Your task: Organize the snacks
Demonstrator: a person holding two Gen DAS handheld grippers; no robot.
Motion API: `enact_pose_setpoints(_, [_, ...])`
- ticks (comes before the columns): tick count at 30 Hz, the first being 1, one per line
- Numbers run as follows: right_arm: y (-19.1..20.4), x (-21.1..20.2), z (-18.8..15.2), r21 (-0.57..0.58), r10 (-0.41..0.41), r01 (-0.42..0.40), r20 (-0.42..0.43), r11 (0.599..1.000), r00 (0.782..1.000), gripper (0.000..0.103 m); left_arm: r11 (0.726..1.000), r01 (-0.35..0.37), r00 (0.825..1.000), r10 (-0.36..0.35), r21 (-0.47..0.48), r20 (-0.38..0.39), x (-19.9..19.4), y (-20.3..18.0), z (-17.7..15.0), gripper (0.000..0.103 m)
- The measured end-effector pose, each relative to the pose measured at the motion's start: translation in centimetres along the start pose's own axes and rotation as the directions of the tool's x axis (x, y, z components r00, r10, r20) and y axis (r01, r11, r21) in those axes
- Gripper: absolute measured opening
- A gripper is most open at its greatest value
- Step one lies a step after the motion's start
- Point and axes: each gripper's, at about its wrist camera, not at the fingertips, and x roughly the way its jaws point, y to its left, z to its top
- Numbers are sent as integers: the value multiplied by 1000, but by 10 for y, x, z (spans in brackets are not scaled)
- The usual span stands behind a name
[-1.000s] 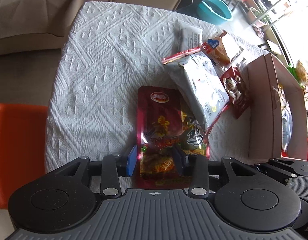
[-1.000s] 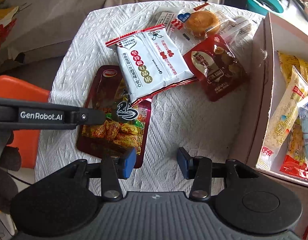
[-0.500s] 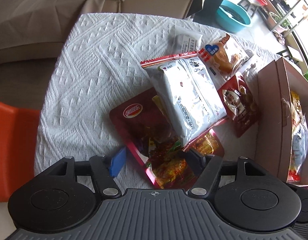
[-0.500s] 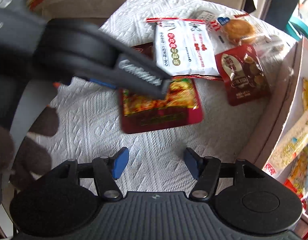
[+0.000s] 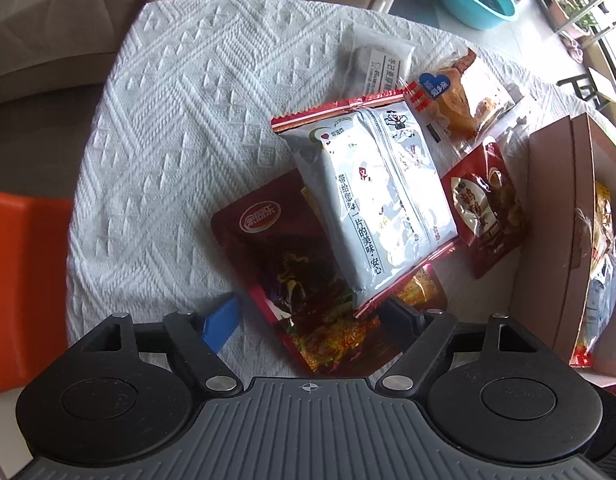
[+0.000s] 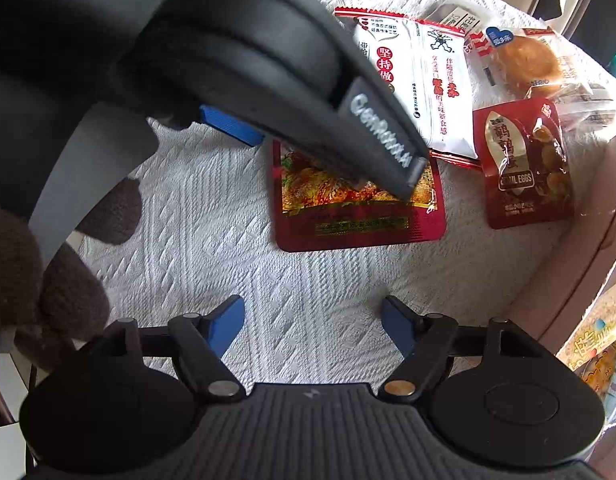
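Observation:
A dark red snack packet (image 5: 276, 248) lies flat on the white cloth (image 5: 168, 120), its far end under a white packet (image 5: 372, 200). My left gripper (image 5: 312, 320) points down over the red packet's near end. Its jaws are opening, the packet lies between them, and the blue pad (image 5: 222, 322) stands clear of it. In the right wrist view the left gripper's fingers (image 6: 372, 120) hang over the red packet (image 6: 360, 216). My right gripper (image 6: 312, 322) is nearer the table's front edge, jaws opening over bare cloth.
A quail-egg packet (image 5: 484, 208), a wrapped bun (image 5: 460, 96) and a small pale packet (image 5: 372, 64) lie further back. A cardboard box (image 5: 548, 220) with snacks in it stands at the right. An orange seat (image 5: 24, 280) is at the left. A gloved hand (image 6: 48, 280) holds the left gripper.
The left gripper's pads have spread away from the red packet's near end, and the packet has turned on the cloth. The right jaws have widened. The left gripper has swung into the right view.

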Motion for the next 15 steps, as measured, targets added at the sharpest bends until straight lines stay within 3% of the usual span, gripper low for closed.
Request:
enact_pose_setpoints(4, [5, 2, 0, -34, -7, 7, -6, 999, 1000, 82, 999, 4, 1000, -3, 49, -20, 8, -10, 6, 98])
enact_pose_setpoints(6, [7, 3, -1, -47, -12, 11, -3, 999, 1000, 84, 994, -22, 999, 26, 109, -33, 12, -22, 4, 101])
enact_pose_setpoints(9, [11, 3, -4, -66, -22, 22, 3, 998, 1000, 85, 981, -64, 996, 74, 186, -47, 18, -36, 2, 102])
enact_pose_setpoints(15, [20, 3, -2, -63, -19, 17, -30, 998, 999, 85, 978, -56, 993, 76, 200, -95, 22, -42, 3, 101])
